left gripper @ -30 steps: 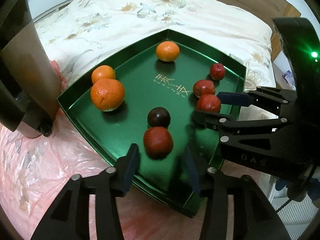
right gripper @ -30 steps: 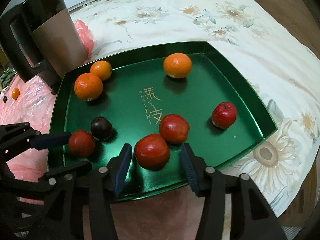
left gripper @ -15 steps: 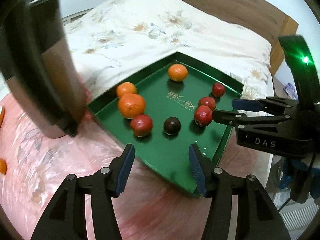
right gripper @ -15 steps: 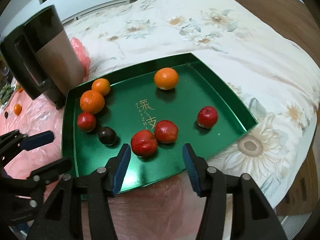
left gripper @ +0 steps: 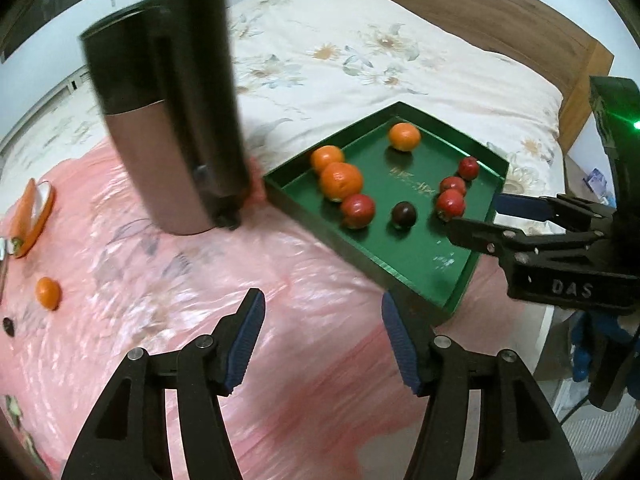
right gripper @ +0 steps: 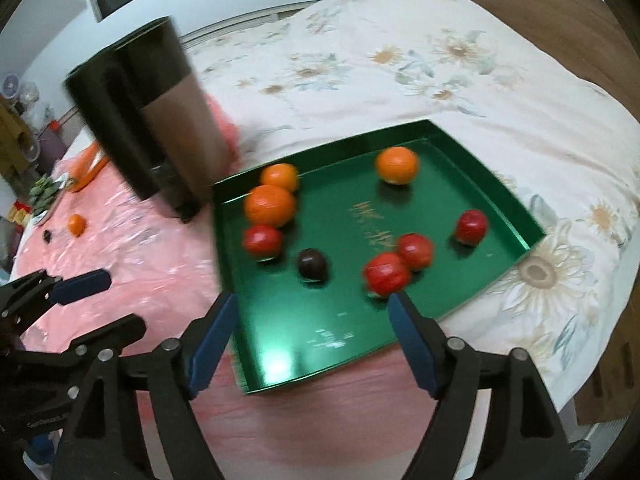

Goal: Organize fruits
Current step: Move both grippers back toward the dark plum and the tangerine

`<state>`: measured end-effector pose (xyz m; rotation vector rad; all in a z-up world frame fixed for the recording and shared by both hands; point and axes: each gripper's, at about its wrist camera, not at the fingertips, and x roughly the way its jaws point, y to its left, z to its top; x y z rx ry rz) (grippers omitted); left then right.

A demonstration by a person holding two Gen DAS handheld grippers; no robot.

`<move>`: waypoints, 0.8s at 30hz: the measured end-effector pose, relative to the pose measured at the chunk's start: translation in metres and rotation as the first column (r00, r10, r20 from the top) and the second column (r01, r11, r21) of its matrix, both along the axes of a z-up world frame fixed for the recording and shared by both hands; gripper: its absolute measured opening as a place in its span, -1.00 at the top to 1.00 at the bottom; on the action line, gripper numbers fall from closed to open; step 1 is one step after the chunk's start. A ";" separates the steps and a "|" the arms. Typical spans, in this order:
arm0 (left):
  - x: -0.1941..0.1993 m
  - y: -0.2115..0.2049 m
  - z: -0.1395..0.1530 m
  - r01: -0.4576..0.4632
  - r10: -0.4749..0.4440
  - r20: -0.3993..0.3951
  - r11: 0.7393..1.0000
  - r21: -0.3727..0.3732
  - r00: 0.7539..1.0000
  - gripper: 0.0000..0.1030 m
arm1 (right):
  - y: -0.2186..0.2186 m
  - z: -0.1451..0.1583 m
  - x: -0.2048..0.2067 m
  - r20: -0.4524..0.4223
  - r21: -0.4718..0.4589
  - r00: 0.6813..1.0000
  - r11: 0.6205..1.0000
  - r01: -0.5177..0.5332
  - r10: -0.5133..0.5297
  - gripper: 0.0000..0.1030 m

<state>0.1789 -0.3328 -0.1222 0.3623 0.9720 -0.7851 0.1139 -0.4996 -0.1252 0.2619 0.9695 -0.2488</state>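
Note:
A green tray (left gripper: pixel 424 252) (right gripper: pixel 320 320) on the bed holds three oranges (left gripper: pixel 341 181) (right gripper: pixel 270 205), several red fruits (left gripper: pixel 357 210) (right gripper: pixel 386 273) and one dark plum (left gripper: pixel 403 214) (right gripper: pixel 311 264). My left gripper (left gripper: pixel 322 338) is open and empty over the pink sheet, short of the tray's near edge. My right gripper (right gripper: pixel 310 338) is open and empty over the tray's near corner; it also shows at the right in the left wrist view (left gripper: pixel 476 216).
A tall dark and silver kettle (left gripper: pixel 176 120) (right gripper: pixel 156 120) stands left of the tray. A small orange (left gripper: pixel 48 293) (right gripper: pixel 76 225), a carrot (left gripper: pixel 34 216) and a small dark fruit (left gripper: pixel 8 325) lie on the pink sheet (left gripper: pixel 160 280). A wooden headboard (left gripper: pixel 480 12) is behind.
Both grippers have pulled back and up from the tray, empty. The red fruit that lay between the left fingers now rests beside the big orange.

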 end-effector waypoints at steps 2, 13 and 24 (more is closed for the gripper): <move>0.001 0.011 0.001 -0.014 0.014 0.003 1.000 0.007 1.000 -0.07 | 0.013 0.000 0.001 0.000 0.002 1.000 1.000 -0.025 0.025 -1.00; 0.021 0.095 0.001 -0.154 0.153 0.008 0.986 0.070 0.988 -0.07 | 0.100 -0.002 0.026 -0.008 0.047 0.978 0.977 -0.209 0.210 -1.00; 0.056 0.187 0.003 -0.323 0.324 0.001 0.944 0.066 0.946 -0.07 | 0.192 -0.003 0.076 0.007 0.071 0.920 0.917 -0.392 0.392 -1.00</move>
